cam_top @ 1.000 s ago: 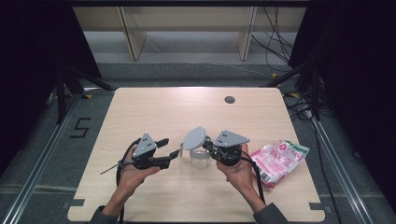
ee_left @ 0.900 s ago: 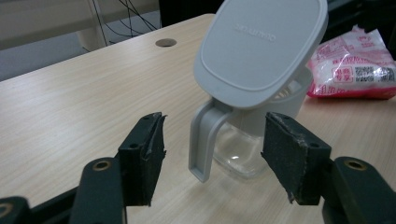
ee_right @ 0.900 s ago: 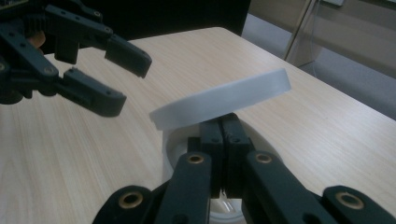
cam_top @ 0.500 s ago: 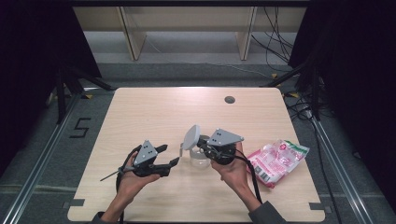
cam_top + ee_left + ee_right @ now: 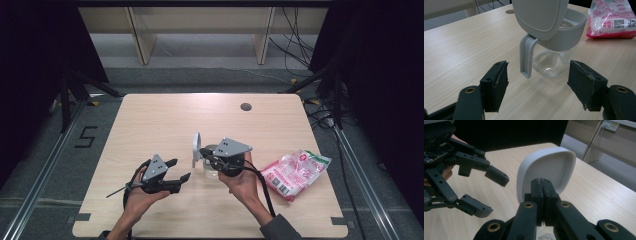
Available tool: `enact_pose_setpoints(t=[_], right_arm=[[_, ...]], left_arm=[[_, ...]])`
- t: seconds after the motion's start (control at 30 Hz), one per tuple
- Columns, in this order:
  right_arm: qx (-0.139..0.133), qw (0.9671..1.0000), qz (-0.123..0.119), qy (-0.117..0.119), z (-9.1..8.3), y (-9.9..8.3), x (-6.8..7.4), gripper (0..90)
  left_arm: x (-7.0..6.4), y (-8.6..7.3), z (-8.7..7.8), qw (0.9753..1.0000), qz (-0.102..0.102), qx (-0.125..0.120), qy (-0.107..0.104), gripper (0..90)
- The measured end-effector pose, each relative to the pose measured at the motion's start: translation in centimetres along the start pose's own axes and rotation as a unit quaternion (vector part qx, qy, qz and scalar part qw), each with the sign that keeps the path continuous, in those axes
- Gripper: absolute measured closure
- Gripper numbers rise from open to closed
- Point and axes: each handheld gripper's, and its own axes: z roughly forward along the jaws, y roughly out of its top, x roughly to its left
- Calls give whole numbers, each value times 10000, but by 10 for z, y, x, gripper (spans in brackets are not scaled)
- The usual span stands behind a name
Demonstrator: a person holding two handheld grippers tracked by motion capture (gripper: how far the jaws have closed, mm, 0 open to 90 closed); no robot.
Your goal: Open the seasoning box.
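Swung upright since a second ago, the pitcher's grey lid (image 5: 544, 170) is pinched in the closed right hand-held gripper (image 5: 204, 151); the clear, grey-rimmed pitcher (image 5: 559, 47) sits just ahead of the wide-open left hand-held gripper (image 5: 177, 170).

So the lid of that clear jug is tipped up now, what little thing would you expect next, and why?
Probably the open left gripper moves in to steady the clear plastic jug by its grey handle. The right gripper is shut on the raised grey flip lid, and nothing holds the jug's body.
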Motion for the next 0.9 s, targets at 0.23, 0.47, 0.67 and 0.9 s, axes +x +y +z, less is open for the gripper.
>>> enact_pose_setpoints(t=[0.23,0.47,0.67,0.9], right_arm=[[-22,10000,27,-10,-3,0,-1,875],[32,9998,125,-175,-20,-11,-9,755],[76,9982,406,-429,-47,-30,-22,665],[118,9949,628,-782,-80,-55,-29,585]], left_arm=[[-2,-4,-1,10000,-38,28,-43,316],[-4,-10,-2,10000,-48,60,-25,312],[-6,-15,-1,9999,-78,103,-25,304],[-3,-19,-3,9999,-148,87,5,302]])
